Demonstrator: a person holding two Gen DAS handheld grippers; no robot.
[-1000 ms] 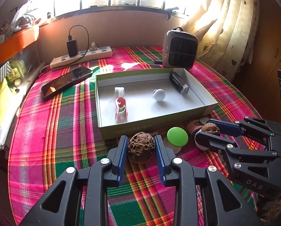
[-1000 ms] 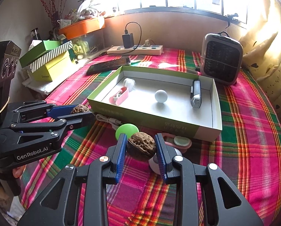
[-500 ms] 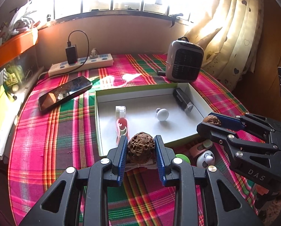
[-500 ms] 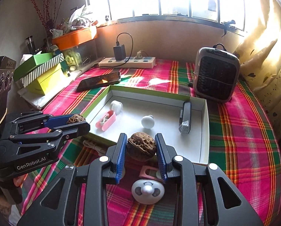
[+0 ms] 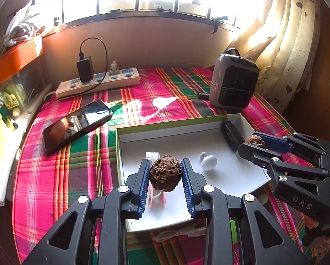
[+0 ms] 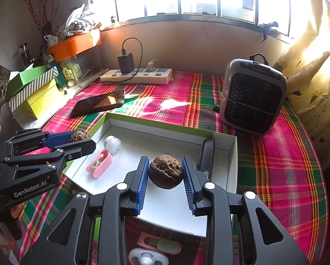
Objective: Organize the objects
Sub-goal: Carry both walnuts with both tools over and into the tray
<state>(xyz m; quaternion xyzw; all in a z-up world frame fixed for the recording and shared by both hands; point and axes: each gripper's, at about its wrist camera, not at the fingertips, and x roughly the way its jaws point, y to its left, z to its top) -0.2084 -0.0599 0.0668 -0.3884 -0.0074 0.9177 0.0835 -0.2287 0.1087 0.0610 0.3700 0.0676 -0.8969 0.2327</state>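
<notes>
A: Two walnuts are held, one per tool. The left gripper is clamped on the left walnut, pinched between the blue pads; the right gripper is clamped likewise on the right walnut.

B: What is changed from a second ago?

A: Both walnuts, then low over the plaid cloth in front of the box, are now carried over its white floor. A release into the box is judged to be the step remaining.

B: What is seen beyond the tongs?

A: Under the left walnut a pink case and a small white jar are seen; a white ball lies between the grippers, a dark bar by the right wall. Small items are left outside, on the cloth.
</notes>
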